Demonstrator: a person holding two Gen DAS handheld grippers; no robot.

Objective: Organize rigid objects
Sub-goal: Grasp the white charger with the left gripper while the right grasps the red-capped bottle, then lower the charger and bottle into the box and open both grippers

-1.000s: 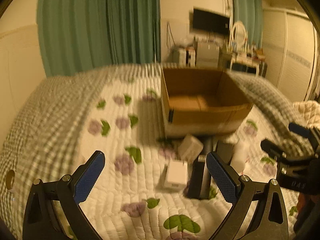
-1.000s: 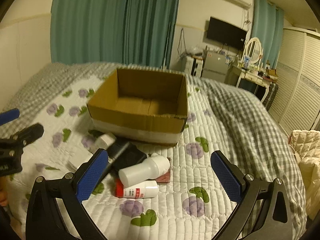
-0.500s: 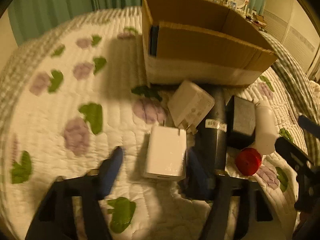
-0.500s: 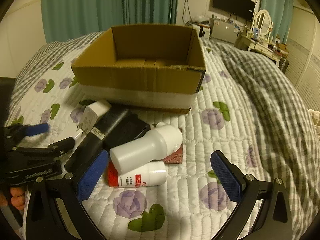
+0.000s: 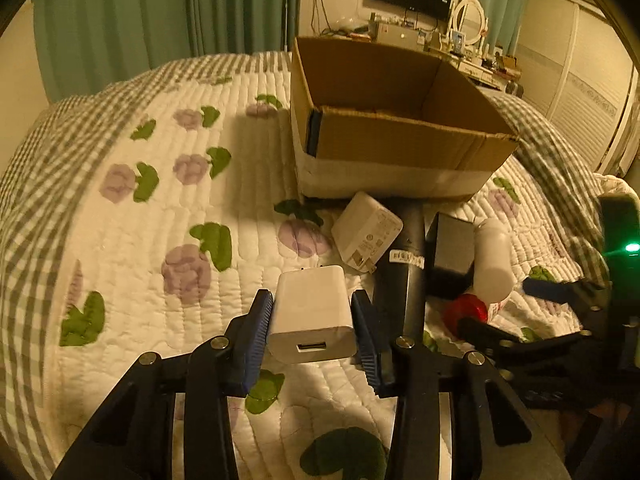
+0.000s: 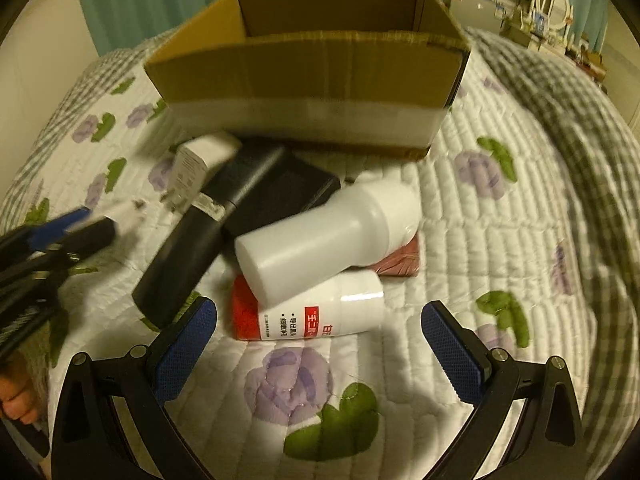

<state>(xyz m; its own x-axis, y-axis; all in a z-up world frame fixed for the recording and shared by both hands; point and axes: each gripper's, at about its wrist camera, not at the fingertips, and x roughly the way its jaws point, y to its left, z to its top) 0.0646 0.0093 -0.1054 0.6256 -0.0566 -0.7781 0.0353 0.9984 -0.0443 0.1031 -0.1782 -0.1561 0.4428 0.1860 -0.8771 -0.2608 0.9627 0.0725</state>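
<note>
Quilted bed, cardboard box behind: the left gripper, wide a second ago, is closing around the white USB charger lying on the quilt (pads touching), ready for boxing. Right gripper gapes wide over the bottles.

Two fisheye views look steeply down along each tong onto a quilted bed. The left view sits close over a white charger; the right, somewhat blurred, faces two bottles. Both share the cardboard box beyond the fingers.
</note>
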